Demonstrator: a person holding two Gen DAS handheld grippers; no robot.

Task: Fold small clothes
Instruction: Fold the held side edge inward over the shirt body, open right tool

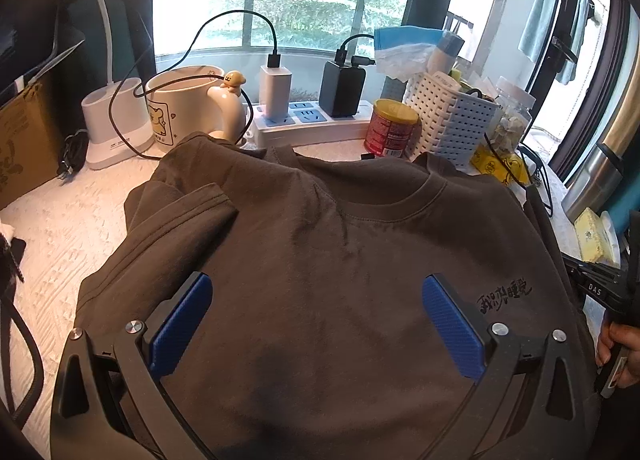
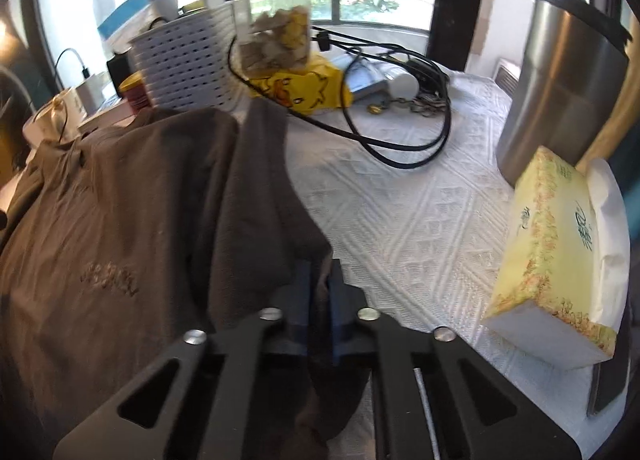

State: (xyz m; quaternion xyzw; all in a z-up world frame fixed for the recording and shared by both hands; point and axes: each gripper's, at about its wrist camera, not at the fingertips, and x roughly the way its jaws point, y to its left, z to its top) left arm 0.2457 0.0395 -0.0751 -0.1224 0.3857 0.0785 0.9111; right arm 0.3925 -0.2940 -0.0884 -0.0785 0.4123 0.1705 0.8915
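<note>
The brown T-shirt [image 1: 340, 260] fills the middle of the left wrist view, lying front up on the surface [image 1: 60, 228] with its collar toward the top of the frame and one sleeve already turned in at the left. The right tool [image 2: 320, 284] is clamped shut on the shirt's side edge at the lower centre of the right wrist view, a ridge of cloth rising from its pads. The left tool [image 1: 316, 324] stands wide open over the chest, its blue pads [image 1: 180, 324] apart and gripping nothing.

The largest risk, as I judge it, is the whole shirt dragging instead of folding: with only one edge pinched and the other tool empty, a pull toward the middle could slide the garment and undo the folded sleeve. Next, the thin pinch may slip out (the cloth looks soft and bunched between the pads). Smaller still, a wide swing could snag the black cable [image 2: 400, 140] looping just beside the shirt in the upper centre, or nudge the tissue box [image 2: 560, 260] at the right edge.

The surface wears a white textured cover and is crowded along its far side: a steel flask [image 2: 560, 80], a white basket [image 1: 448, 116], a mug [image 1: 180, 108], a power strip [image 1: 312, 120] and a red tin [image 1: 390, 128]. Behind stand a large window and balcony railing with greenery outside.
</note>
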